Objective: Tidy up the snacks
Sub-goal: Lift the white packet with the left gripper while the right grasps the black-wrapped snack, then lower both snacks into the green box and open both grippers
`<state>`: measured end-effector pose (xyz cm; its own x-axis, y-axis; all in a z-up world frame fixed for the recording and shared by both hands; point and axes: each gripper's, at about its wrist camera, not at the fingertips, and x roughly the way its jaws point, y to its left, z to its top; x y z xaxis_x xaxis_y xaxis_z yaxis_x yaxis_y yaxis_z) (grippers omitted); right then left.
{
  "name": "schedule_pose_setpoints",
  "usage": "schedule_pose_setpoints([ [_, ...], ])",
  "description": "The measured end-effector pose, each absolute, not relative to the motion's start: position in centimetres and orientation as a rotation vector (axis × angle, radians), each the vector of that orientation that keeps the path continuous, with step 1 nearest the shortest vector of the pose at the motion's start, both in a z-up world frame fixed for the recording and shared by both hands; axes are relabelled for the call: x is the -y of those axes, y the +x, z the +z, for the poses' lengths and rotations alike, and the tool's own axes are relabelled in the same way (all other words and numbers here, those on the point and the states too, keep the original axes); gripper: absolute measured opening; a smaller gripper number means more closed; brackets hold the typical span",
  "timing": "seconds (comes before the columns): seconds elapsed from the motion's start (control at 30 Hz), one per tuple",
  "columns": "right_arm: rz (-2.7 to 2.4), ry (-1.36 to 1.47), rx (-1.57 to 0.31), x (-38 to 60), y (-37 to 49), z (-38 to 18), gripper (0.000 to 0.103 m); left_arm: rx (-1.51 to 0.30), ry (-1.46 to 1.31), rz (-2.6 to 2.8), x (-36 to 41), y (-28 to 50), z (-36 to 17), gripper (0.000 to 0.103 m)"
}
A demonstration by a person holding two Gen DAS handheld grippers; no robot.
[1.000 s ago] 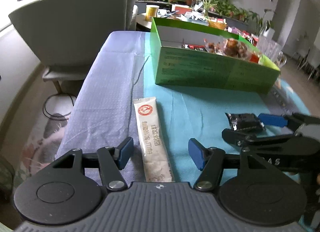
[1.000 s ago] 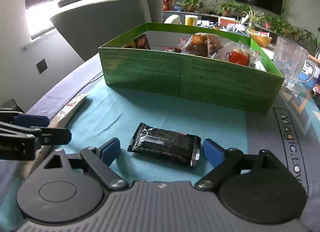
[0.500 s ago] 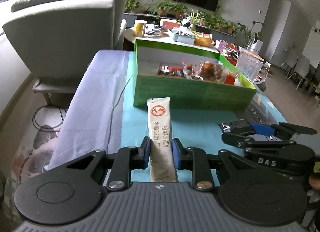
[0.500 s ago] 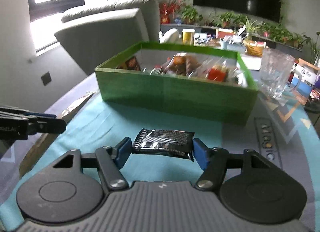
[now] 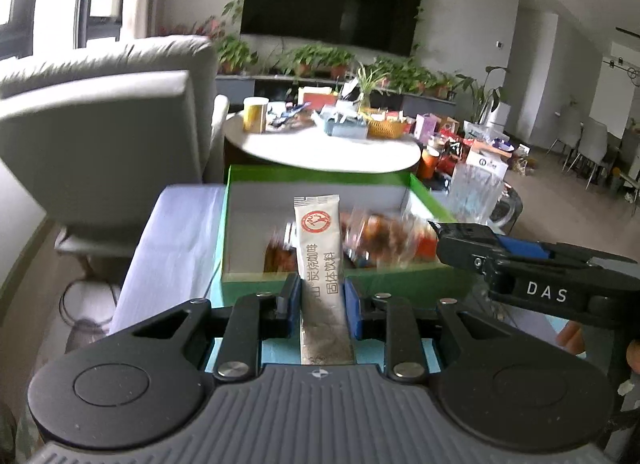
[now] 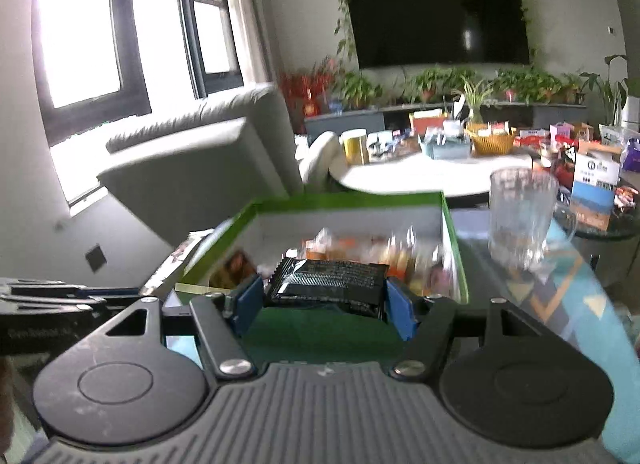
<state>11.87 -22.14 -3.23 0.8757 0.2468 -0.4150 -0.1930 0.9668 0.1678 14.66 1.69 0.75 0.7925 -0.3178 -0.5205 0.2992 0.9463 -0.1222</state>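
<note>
My left gripper point(image 5: 322, 300) is shut on a long white drink-powder sachet point(image 5: 318, 248) with a red round logo, held up in the air in front of the green box point(image 5: 240, 184). My right gripper point(image 6: 324, 300) is shut on a black snack packet point(image 6: 328, 280), held level above the near wall of the green box point(image 6: 450, 220). The box holds several wrapped snacks point(image 6: 360, 250), blurred by motion. The right gripper also shows at the right of the left wrist view point(image 5: 520, 260), beside the box.
A clear glass mug point(image 6: 520, 216) stands right of the box on the patterned cloth. A grey armchair point(image 5: 100, 136) is at the left. A round white table point(image 5: 320, 144) with clutter stands behind the box.
Both grippers have lifted their packets off the cloth and moved forward toward the green box, which now sits directly under and ahead of them.
</note>
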Motion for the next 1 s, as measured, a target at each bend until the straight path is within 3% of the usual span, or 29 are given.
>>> schedule_pose_setpoints([
  [0.43, 0.215, 0.167, -0.420, 23.4, 17.4, -2.4, 0.049, -0.516, -0.018, -0.270, 0.2, 24.3, 2.5, 0.022],
  [0.67, 0.193, 0.167, -0.445, 23.5, 21.1, -3.8, 0.049, -0.498, 0.078, -0.260, 1.8, 29.2, 0.8, 0.023],
  [1.0, 0.150, 0.153, -0.536, 23.9, 24.4, -7.2, 0.049, -0.717, 0.052, -0.224, 1.6, 32.2, -5.7, 0.026],
])
